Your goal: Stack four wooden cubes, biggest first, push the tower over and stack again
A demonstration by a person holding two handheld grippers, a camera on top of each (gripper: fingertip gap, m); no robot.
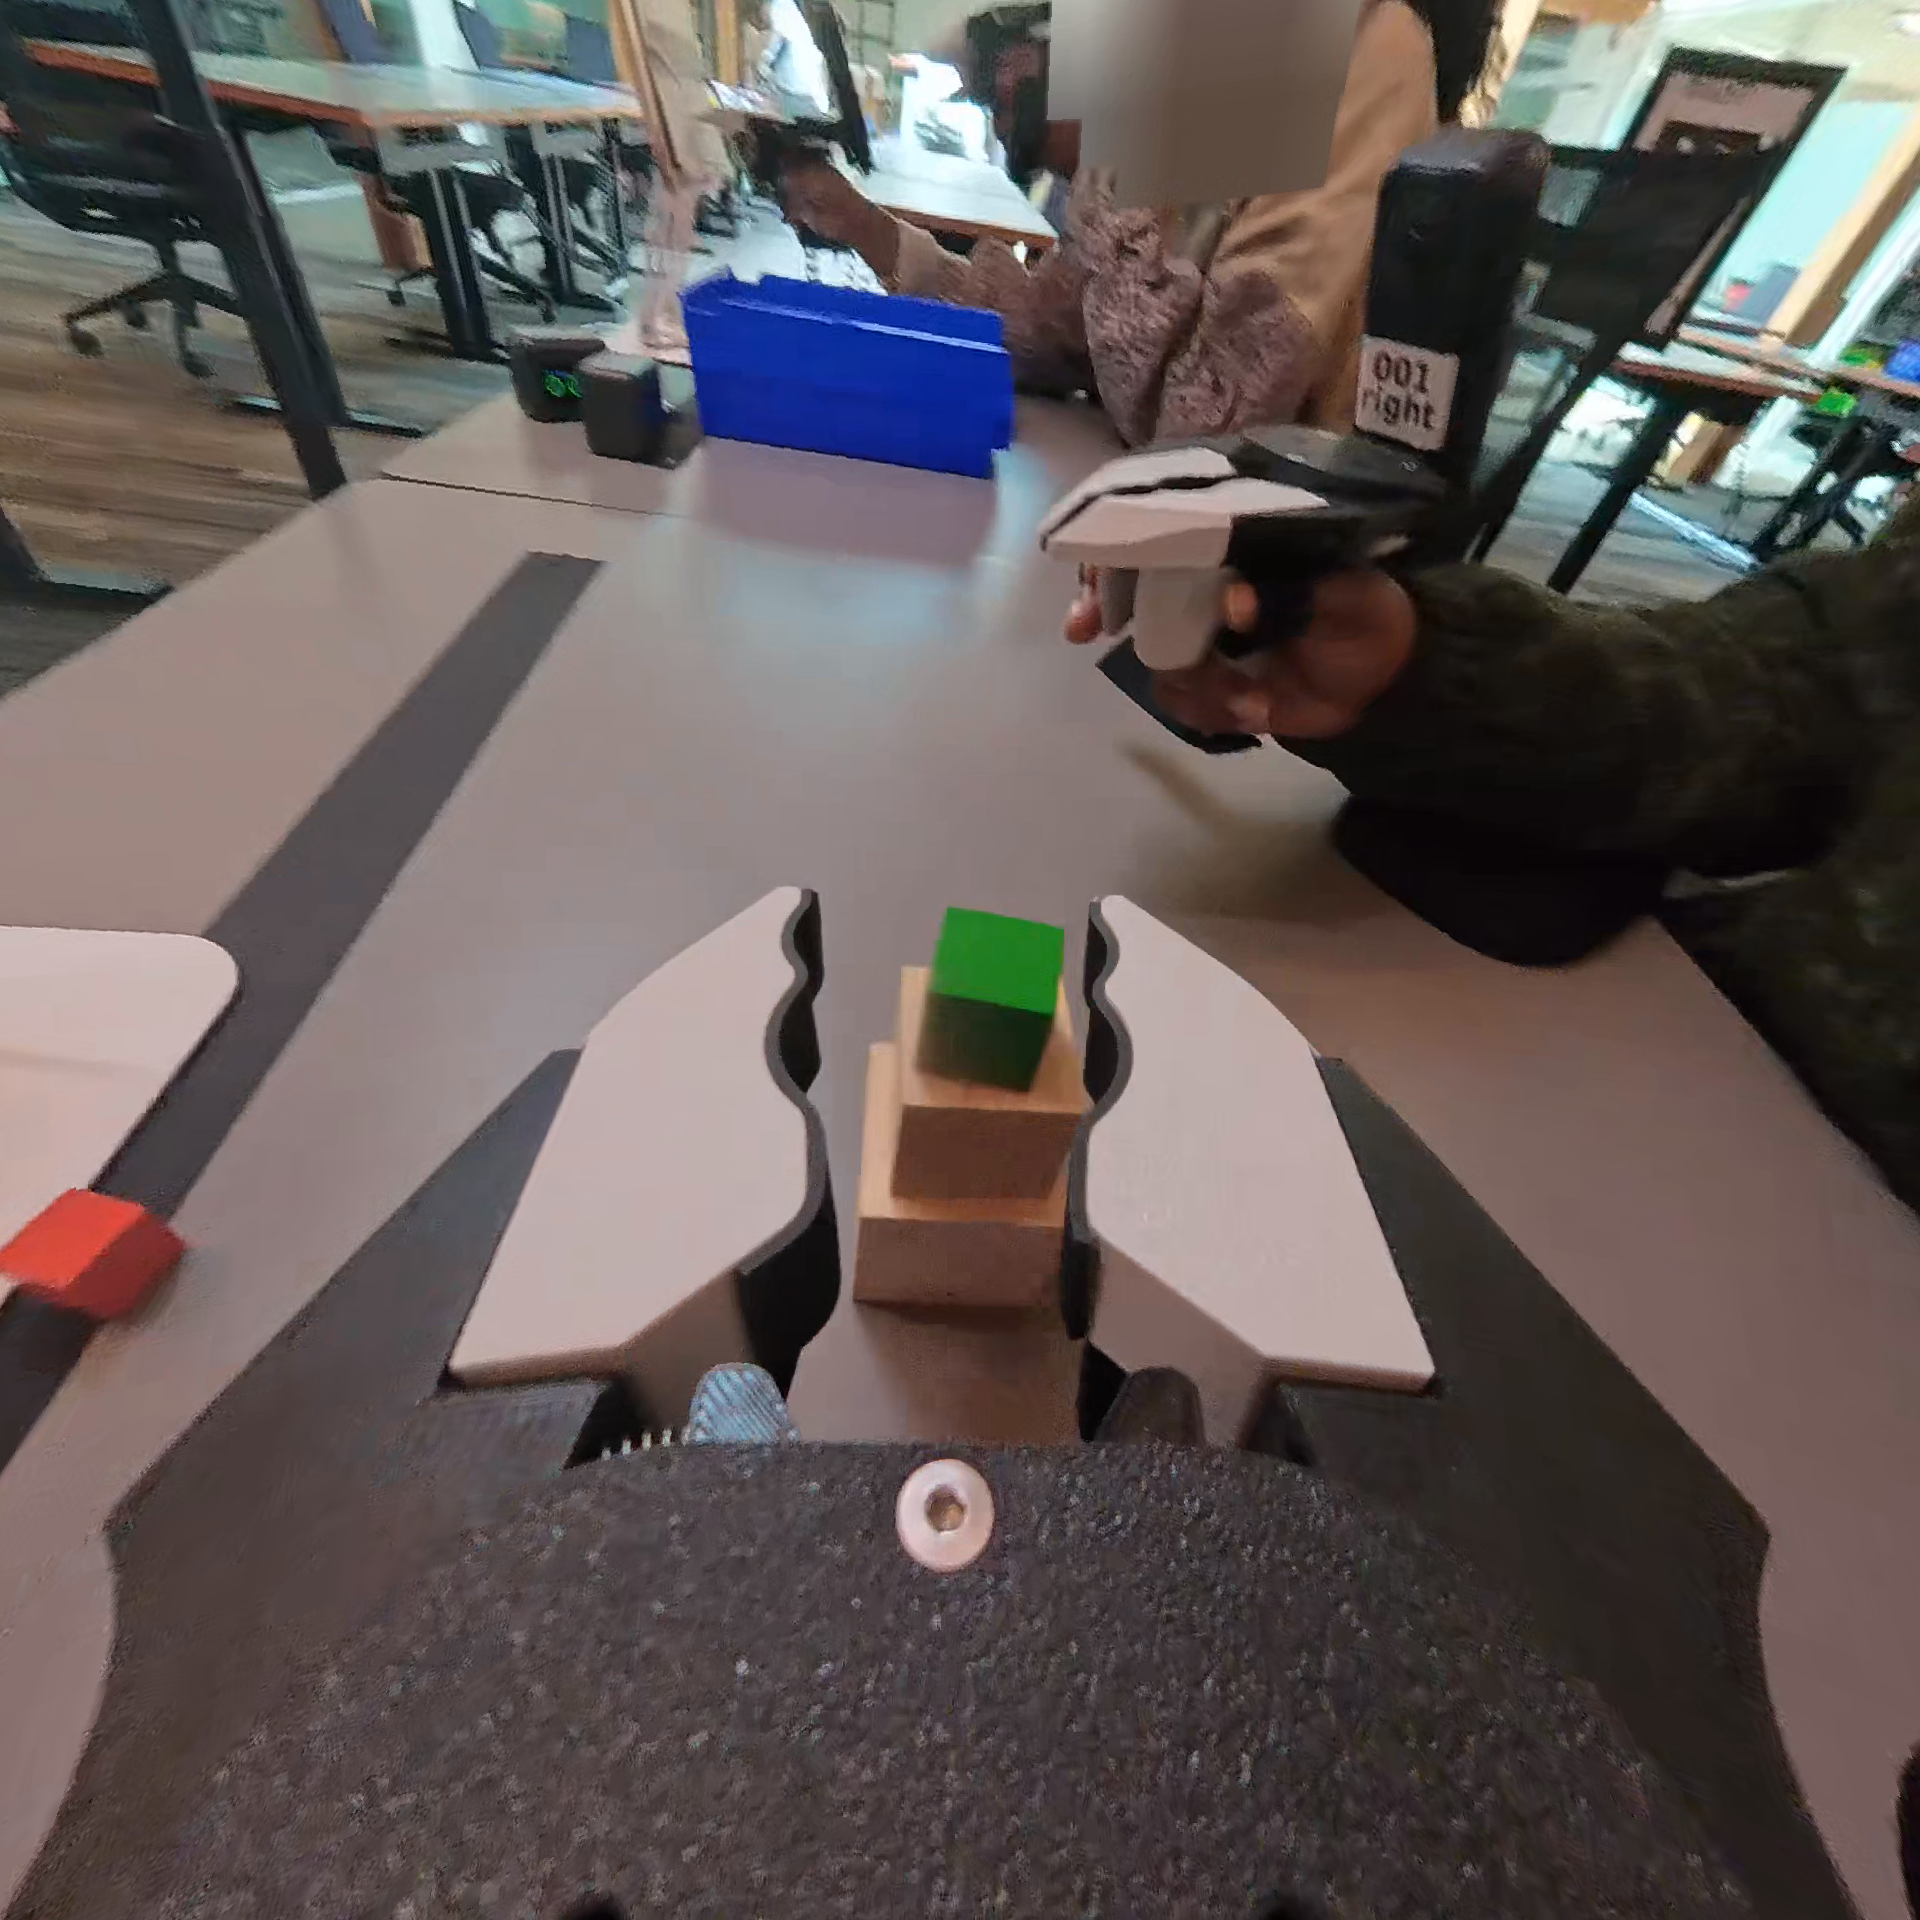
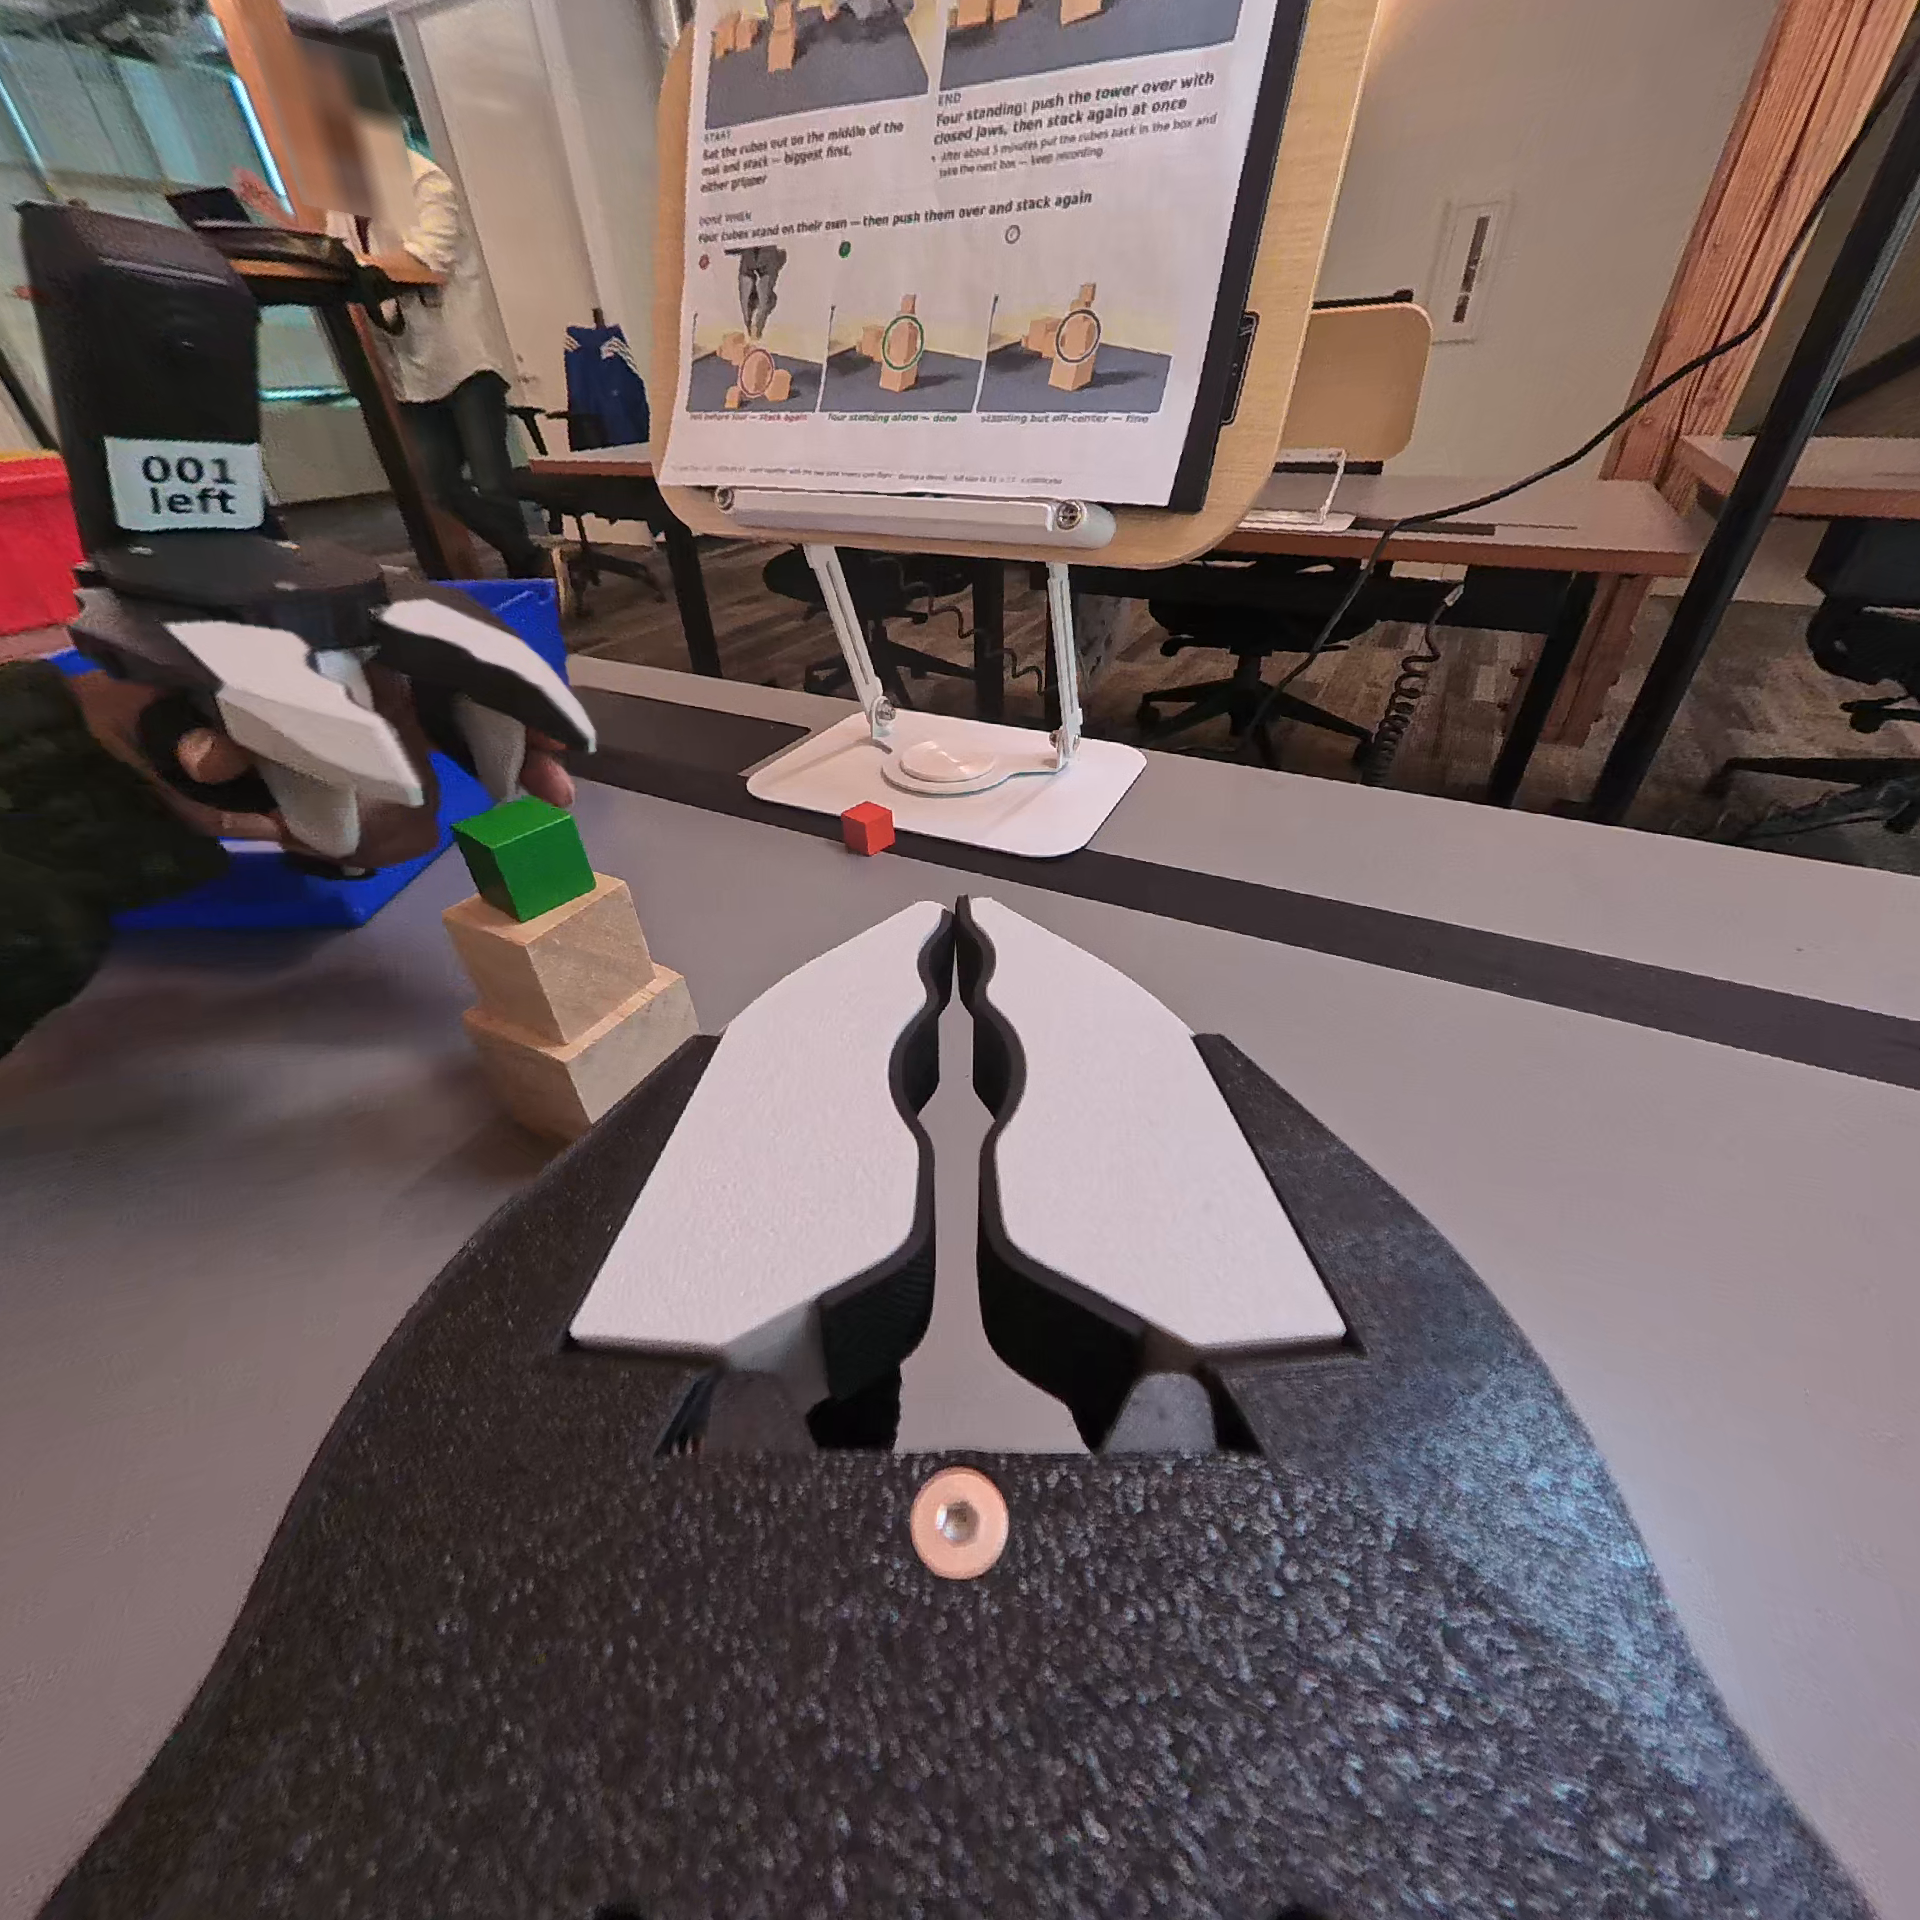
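While the grey surface (image 1: 727, 727) carries a stack of two wooden blocks (image 1: 966, 1195) topped by a tilted green cube (image 1: 992, 997), the left tool (image 1: 951, 997) stands open above and around it, pads clear of the cube. The right tool (image 2: 954, 925), closed on nothing, sits right of the stack, and a red cube (image 2: 868, 828) lies far off by the white stand base (image 2: 1039, 800).

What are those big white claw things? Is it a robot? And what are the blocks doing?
No robot here: a person holds a pinching tool, a gripper, in each hand, each with a camera looking along its fingers.

One picture looks out from the left gripper. It is open, above a tower: a green cube on two wooden blocks. It holds nothing.

The other picture looks out from the right gripper. Its fingers are closed on nothing.

On the grey table there is also a small red cube beside a white stand holding a printed sheet, and a blue bin farther off.
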